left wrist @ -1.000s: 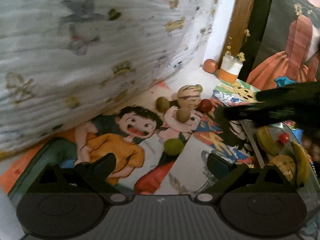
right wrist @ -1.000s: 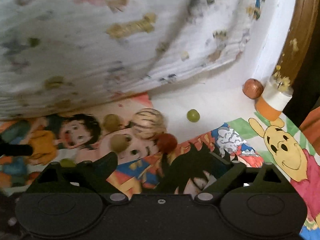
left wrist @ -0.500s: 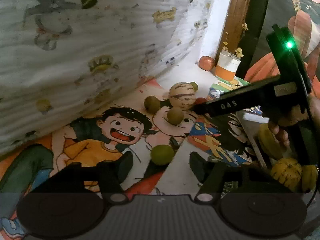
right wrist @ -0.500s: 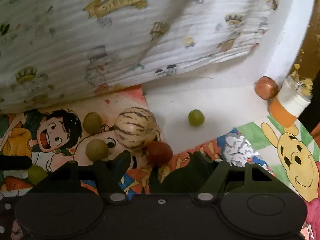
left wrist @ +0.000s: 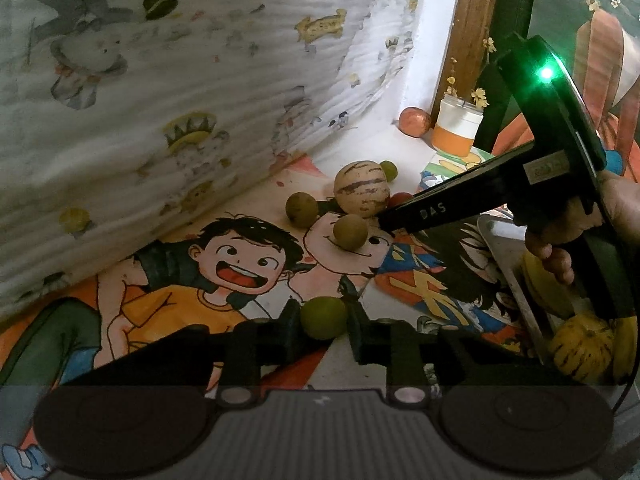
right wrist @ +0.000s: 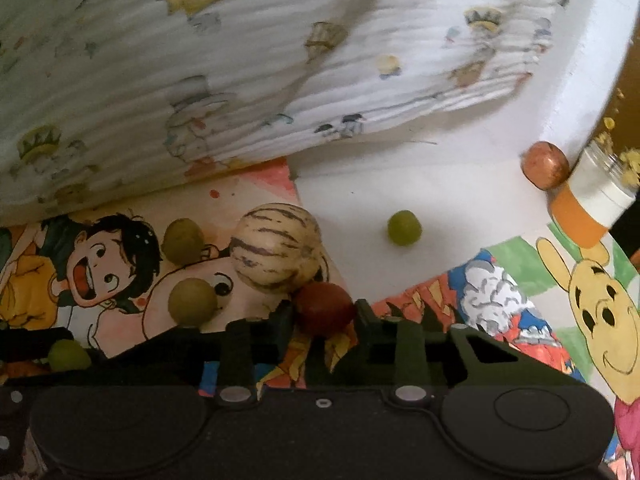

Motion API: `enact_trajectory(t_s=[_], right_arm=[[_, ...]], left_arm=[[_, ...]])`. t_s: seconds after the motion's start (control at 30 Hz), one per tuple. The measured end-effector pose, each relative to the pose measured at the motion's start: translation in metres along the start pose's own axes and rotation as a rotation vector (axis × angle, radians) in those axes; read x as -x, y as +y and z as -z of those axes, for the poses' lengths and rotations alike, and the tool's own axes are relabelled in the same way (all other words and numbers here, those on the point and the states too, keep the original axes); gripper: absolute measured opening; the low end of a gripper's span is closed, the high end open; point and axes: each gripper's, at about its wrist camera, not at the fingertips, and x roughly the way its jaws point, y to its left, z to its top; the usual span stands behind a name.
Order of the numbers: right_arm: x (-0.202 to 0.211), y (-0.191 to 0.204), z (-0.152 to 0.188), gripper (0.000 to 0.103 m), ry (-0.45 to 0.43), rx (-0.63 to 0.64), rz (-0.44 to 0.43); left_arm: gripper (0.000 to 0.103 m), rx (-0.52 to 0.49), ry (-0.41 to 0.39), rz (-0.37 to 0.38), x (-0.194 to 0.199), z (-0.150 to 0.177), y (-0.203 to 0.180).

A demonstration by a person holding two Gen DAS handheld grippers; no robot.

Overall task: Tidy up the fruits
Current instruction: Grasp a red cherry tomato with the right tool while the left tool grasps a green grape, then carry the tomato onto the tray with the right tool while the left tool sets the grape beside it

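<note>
My left gripper (left wrist: 323,316) has closed around a small green fruit (left wrist: 323,317) lying on the cartoon mat; both fingers touch its sides. My right gripper (right wrist: 325,314) has closed around a small red fruit (right wrist: 325,309) just in front of a striped cream melon (right wrist: 276,248). In the left wrist view the right gripper (left wrist: 390,222) reaches in from the right beside the melon (left wrist: 361,189). Two olive-brown round fruits (right wrist: 192,301) (right wrist: 183,241) lie left of the melon. Another green fruit (right wrist: 404,227) lies alone on the white surface.
A metal tray (left wrist: 508,264) at the right holds bananas and a yellow striped fruit (left wrist: 582,346). A white-and-orange jar (left wrist: 456,132) and a reddish fruit (left wrist: 415,121) stand at the back by a wooden frame. A white printed cloth (left wrist: 160,80) rises on the left.
Both grippers moved forward and closed: the left one onto the green fruit, the right one onto the red fruit. A second ago both were open and farther back.
</note>
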Motion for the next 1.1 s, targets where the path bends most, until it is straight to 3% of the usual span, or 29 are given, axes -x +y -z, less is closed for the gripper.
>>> enact_trajectory(t_s=[0.63, 1.1], right_arm=[[0.042, 0.028, 0.023, 0.034, -0.022, -0.002, -0.100], [0.108, 0.045, 0.064, 0.034, -0.165, -0.149, -0.138]], left_arm=[[0.027, 0.039, 0.005, -0.005, 0.011, 0.003, 0.002], [0.027, 0.062, -0.035, -0.047, 0.040, 0.007, 0.000]])
